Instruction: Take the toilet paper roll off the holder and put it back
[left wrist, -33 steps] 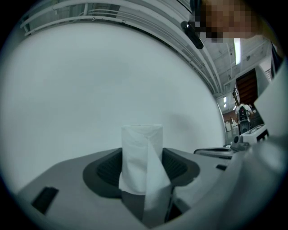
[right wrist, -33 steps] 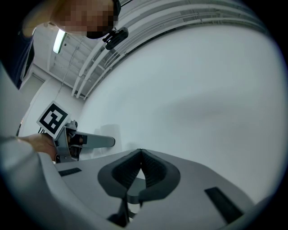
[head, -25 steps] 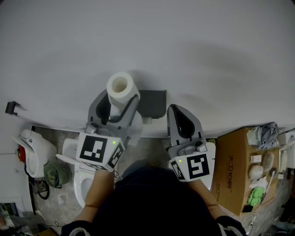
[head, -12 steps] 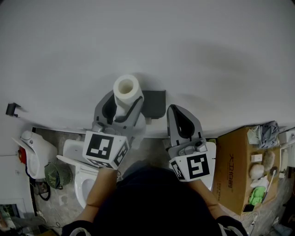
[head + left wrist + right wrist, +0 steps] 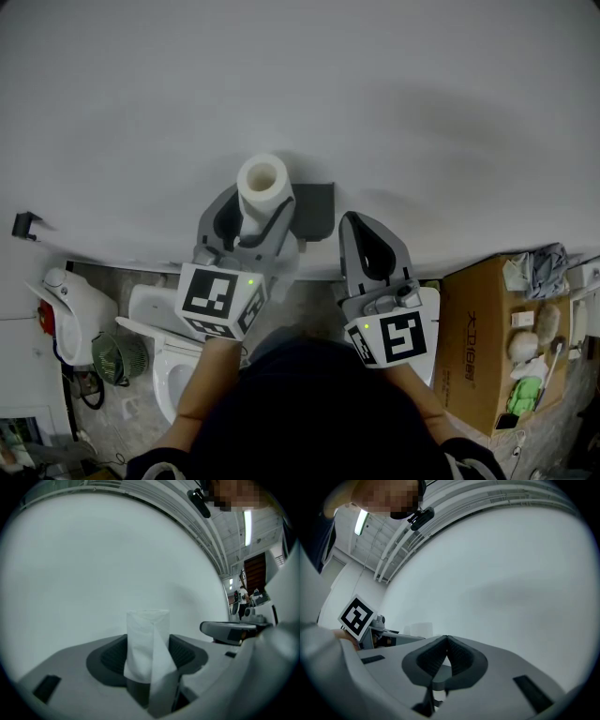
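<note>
White roll point(image 5: 262, 181) stands upright, clamped in the left gripper point(image 5: 253, 201), just left of the dark holder point(image 5: 316, 210) on the wall point(image 5: 394, 94). Right gripper point(image 5: 362, 228) is closed on nothing. We judge the soft roll could squash or tilt and miss the holder, and its loose flap may snag. Versus a second ago, roll and left gripper sit further right, nearer the holder; right gripper unchanged.

Grey tools point(image 5: 253, 204) point(image 5: 360, 234), checkered marker cubes point(image 5: 220, 298), dark top point(image 5: 309, 412)
</note>
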